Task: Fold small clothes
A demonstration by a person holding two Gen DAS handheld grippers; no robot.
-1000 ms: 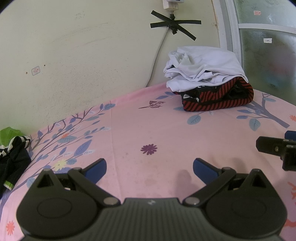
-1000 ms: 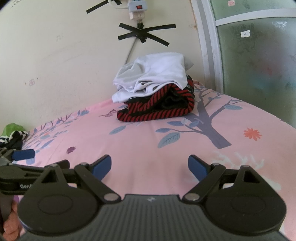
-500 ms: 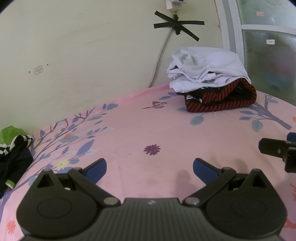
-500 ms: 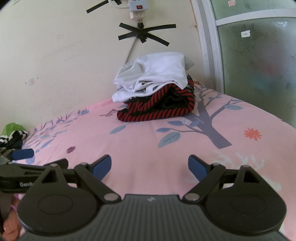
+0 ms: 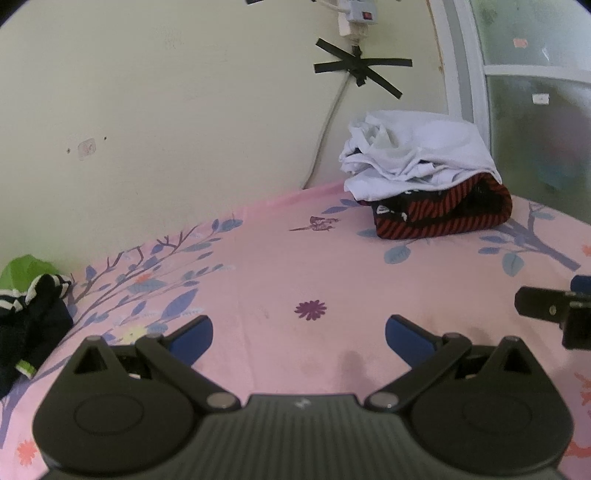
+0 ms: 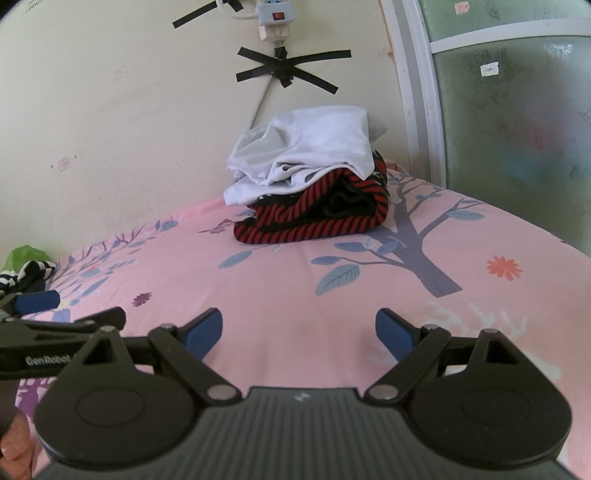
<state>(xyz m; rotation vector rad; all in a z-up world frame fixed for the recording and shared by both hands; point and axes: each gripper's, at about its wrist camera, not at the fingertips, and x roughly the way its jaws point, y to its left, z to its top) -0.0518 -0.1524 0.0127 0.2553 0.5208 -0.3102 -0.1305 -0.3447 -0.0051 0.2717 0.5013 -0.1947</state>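
Note:
A folded stack lies at the back of the pink floral bed: a white garment (image 5: pixel 417 151) (image 6: pixel 306 147) on a red-and-black striped one (image 5: pixel 443 214) (image 6: pixel 314 218). A dark garment with striped and green trim (image 5: pixel 29 317) (image 6: pixel 26 275) is crumpled at the far left edge. My left gripper (image 5: pixel 299 334) is open and empty over bare sheet. My right gripper (image 6: pixel 299 326) is open and empty, facing the stack. Each gripper shows at the edge of the other's view: the right one (image 5: pixel 554 310), the left one (image 6: pixel 44 321).
A cream wall (image 5: pixel 184 110) runs behind the bed, with a power strip (image 6: pixel 275 11) and cable taped by black crosses (image 6: pixel 288 68). A frosted glass door (image 6: pixel 517 110) stands at the right. A green item (image 5: pixel 22 266) sits by the dark garment.
The left gripper's view has tilted slightly upward, so the stack and wall sit lower in frame. The right gripper has barely moved. Both stay open.

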